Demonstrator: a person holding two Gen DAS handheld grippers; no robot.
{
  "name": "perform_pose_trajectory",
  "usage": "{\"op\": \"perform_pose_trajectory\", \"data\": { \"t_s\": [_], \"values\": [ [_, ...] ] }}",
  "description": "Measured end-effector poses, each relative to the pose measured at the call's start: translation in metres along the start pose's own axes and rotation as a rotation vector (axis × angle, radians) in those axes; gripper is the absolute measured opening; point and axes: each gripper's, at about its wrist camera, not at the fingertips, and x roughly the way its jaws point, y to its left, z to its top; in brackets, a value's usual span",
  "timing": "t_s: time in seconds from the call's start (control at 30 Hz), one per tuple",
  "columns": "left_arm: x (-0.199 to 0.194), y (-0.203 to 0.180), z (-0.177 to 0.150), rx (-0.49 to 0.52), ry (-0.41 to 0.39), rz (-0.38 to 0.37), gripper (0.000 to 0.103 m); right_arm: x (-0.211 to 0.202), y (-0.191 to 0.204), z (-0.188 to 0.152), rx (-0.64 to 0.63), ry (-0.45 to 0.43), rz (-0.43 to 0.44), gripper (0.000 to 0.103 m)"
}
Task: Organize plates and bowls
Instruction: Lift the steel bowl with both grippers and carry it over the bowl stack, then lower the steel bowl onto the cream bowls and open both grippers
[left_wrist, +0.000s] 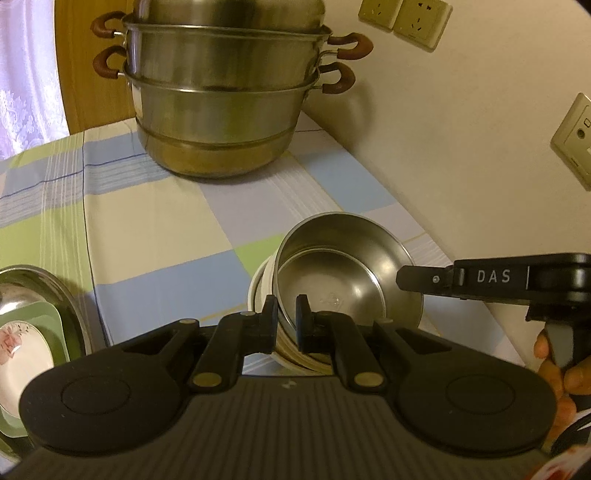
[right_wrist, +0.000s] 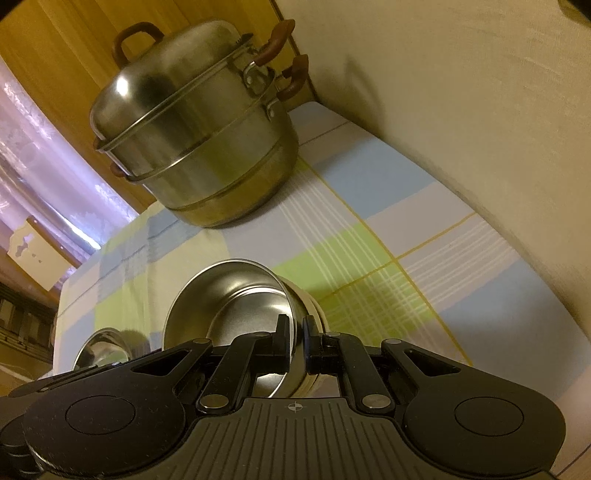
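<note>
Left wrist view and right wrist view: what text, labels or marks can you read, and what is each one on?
"DAS": white letters on the side of the right gripper, seen in the left wrist view.
Embossed mark on the bottom of the steel bowl: too faint to read.
Wall sockets: no readable lettering.
Right wrist view: no words.

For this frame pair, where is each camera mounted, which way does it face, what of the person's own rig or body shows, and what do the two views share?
Left wrist: sits on the left gripper, facing forward and down at the shiny steel bowl whose rim it clamps; the right gripper and the person's hand show at right.
Right wrist: sits on the right gripper, tilted, clamping the same bowl's rim from the other side; only its own fingers show.
Shared: the bowl, the tall stacked steel steamer pot and the pastel checked tablecloth.
</note>
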Motion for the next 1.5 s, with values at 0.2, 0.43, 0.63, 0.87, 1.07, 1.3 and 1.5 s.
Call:
{"op": "perform_pose_trajectory", "data": {
  "t_s": [0.2, 0.43, 0.63, 0.87, 1.07, 1.3, 1.5],
  "values": [
    [0.002, -0.002, 0.0, -0.001, 0.01, 0.003, 0.011, 0.003, -0.001, 0.0, 0.001, 0.014, -0.007, 0.007],
    [-0.001, -0.003, -0.002, -0.022, 0.007, 0.019, 0.011, -0.002, -0.001, -0.001, -0.019, 0.004, -0.009, 0.007],
    [-0.017, -0.009, -0.006, -0.026, -0.013, 0.03, 0.012, -0.014, 0.003, -0.009, -0.075, -0.003, -0.02, 0.009],
    [-0.043, -0.012, -0.023, -0.05, -0.013, 0.071, 0.013, -0.038, 0.004, -0.025, -0.107, -0.017, 0.006, 0.041],
    [-0.076, -0.016, -0.049, -0.065, -0.017, 0.122, 0.013, -0.069, 0.009, -0.049, -0.156, -0.015, 0.056, 0.041],
    [-0.123, -0.024, -0.084, -0.092, -0.047, 0.168, 0.013, -0.1, 0.016, -0.08, -0.205, -0.015, 0.088, 0.042],
    [-0.152, -0.037, -0.112, -0.111, -0.055, 0.195, 0.013, -0.123, 0.023, -0.109, -0.246, -0.006, 0.125, 0.042]
  ]
}}
